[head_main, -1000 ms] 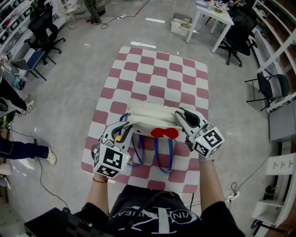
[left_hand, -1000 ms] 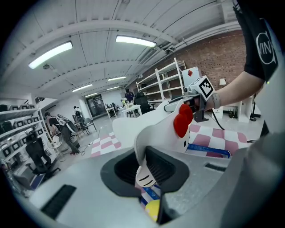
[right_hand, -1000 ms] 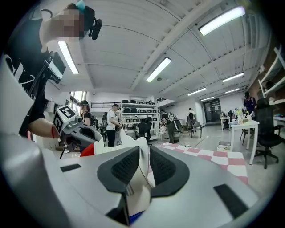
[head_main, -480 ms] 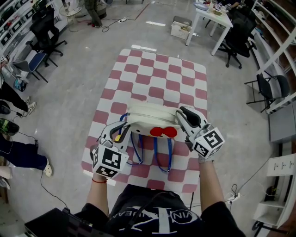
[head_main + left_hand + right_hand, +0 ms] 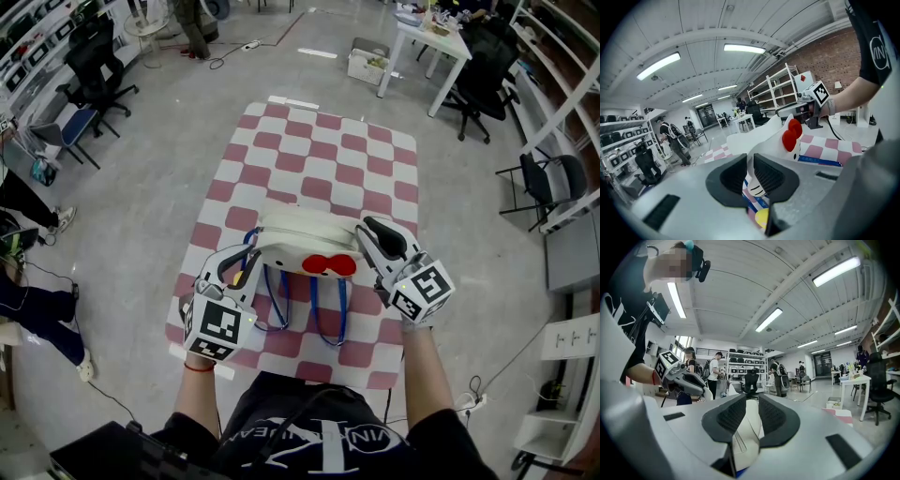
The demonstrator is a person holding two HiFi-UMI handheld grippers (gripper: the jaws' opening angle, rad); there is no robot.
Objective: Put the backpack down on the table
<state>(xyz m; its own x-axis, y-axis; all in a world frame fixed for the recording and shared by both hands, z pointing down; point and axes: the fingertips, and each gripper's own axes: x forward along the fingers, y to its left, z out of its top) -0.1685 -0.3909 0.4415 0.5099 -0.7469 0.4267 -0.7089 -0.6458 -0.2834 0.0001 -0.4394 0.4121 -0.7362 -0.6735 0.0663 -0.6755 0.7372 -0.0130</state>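
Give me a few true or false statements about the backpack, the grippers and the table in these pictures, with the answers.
1. The left gripper and the right gripper are each shut on the backpack. True.
2. The backpack's bow is blue. False: it is red; the straps are blue.
3. The table has a red-and-white checked cover. True.
4. The backpack is at the table's far end. False: it is at the near end, by the person.

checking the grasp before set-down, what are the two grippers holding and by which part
Both hold the white backpack: the left gripper is shut on its left edge, the right gripper on its right edge.
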